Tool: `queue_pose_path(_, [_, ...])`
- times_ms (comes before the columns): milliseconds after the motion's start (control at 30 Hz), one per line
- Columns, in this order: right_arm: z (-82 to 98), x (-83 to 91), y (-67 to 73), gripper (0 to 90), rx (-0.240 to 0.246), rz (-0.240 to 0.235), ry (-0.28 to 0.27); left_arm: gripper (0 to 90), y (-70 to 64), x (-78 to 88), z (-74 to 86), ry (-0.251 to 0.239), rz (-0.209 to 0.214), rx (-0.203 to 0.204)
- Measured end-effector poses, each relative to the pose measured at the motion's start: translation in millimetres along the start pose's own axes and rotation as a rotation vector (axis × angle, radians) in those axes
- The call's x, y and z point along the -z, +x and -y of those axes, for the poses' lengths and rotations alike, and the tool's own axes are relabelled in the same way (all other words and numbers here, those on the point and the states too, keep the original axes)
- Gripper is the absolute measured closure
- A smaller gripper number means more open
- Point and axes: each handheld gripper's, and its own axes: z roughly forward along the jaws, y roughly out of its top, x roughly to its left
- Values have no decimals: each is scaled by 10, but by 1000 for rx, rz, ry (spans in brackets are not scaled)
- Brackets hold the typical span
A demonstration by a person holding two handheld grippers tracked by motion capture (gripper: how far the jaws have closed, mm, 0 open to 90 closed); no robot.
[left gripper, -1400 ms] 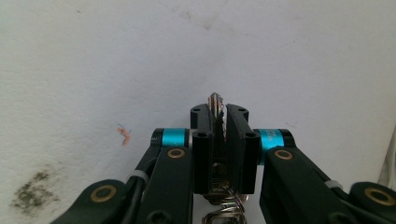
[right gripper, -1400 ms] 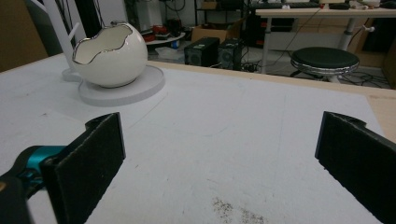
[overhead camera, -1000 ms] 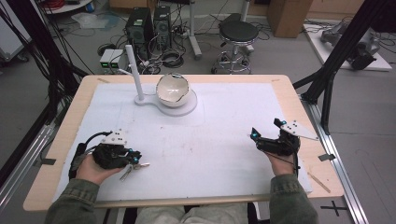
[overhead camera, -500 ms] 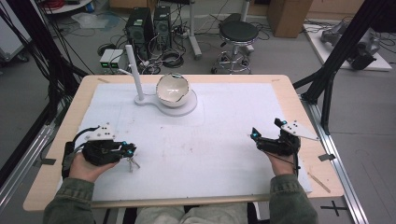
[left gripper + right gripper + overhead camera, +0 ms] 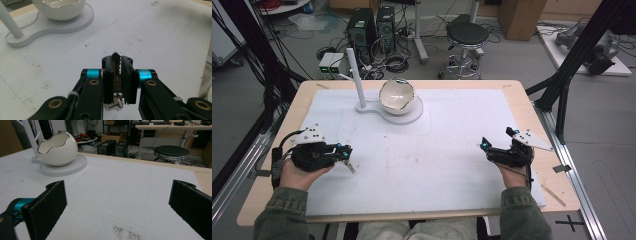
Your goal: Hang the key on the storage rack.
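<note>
We see a white-covered desk (image 5: 437, 165) in a cluttered lab: left claw (image 5: 346, 156) clamped on a key (image 5: 116, 65), right claw (image 5: 493, 148) wide open, empty.

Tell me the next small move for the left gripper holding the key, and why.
Probably carry the key forward toward the egg-shaped bowl on its white stand. The left gripper is shut on the key, its ring dangling below, and that bowl is the nearest open container. The right gripper rests open.
</note>
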Motion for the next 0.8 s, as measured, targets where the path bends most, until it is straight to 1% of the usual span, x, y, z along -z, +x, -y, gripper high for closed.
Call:
queue_pose_path(33, [2, -1, 0, 5, 3, 0, 0, 810, 4, 26, -49, -1, -6, -9])
queue_pose_path(67, [2, -1, 1, 5, 3, 0, 0, 809, 4, 26, -49, -1, -6, -9])
queue_pose_path(100, [2, -1, 1, 5, 4, 0, -1, 810, 15, 43, -96, -4, -5, -15])
queue_pose_path(133, [2, -1, 1, 5, 4, 0, -1, 809, 15, 43, -96, -4, -5, -15])
queue_pose_path(167, [3, 0, 0, 5, 2, 1, 1, 809, 37, 66, -149, -11, -7, -17])
queue_pose_path(200, [3, 1, -1, 5, 2, 0, 1, 809, 37, 66, -149, -11, -7, -17])
queue_pose_path(233, [2, 1, 0, 5, 1, 0, 0, 809, 51, 82, -195, -22, -8, -16])
queue_pose_path(267, [2, 1, 0, 5, 1, 0, 0, 809, 51, 82, -195, -22, -8, -16])
queue_pose_path(300, [3, 2, -1, 5, 0, -1, -2, 809, 64, 95, -242, -26, -13, -22])
queue_pose_path(333, [3, 1, -4, 5, 2, 1, -4, 809, 64, 95, -242, -26, -13, -22])
queue_pose_path(367, [3, 3, 0, 5, -3, 0, 0, 809, 80, 106, -291, -24, -17, -27])
queue_pose_path(433, [4, 2, -3, 5, 0, 1, -2, 809, 101, 114, -342, -25, -24, -27])
queue_pose_path(467, [4, 2, -3, 5, 0, 1, -2, 809, 101, 114, -342, -25, -24, -27])
queue_pose_path(500, [3, 3, -4, 5, 2, 3, -5, 809, 125, 123, -387, -22, -34, -27])
queue_pose_path(567, [3, 5, -5, 5, 1, 2, -4, 809, 154, 135, -439, -28, -36, -29])
queue_pose_path(600, [4, 5, -5, 5, 0, 3, -3, 808, 154, 135, -439, -28, -36, -29])
queue_pose_path(633, [4, 3, -6, 5, 1, 3, -3, 809, 184, 141, -484, -30, -44, -26])
queue_pose_path(667, [4, 2, -6, 5, 0, 4, -3, 809, 184, 141, -484, -30, -44, -26])
queue_pose_path(700, [5, 1, -3, 5, -3, 3, -2, 808, 216, 144, -526, -23, -53, -31])
queue_pose_path(800, [5, 0, -1, 5, -4, 2, -2, 809, 243, 144, -565, -25, -57, -29])
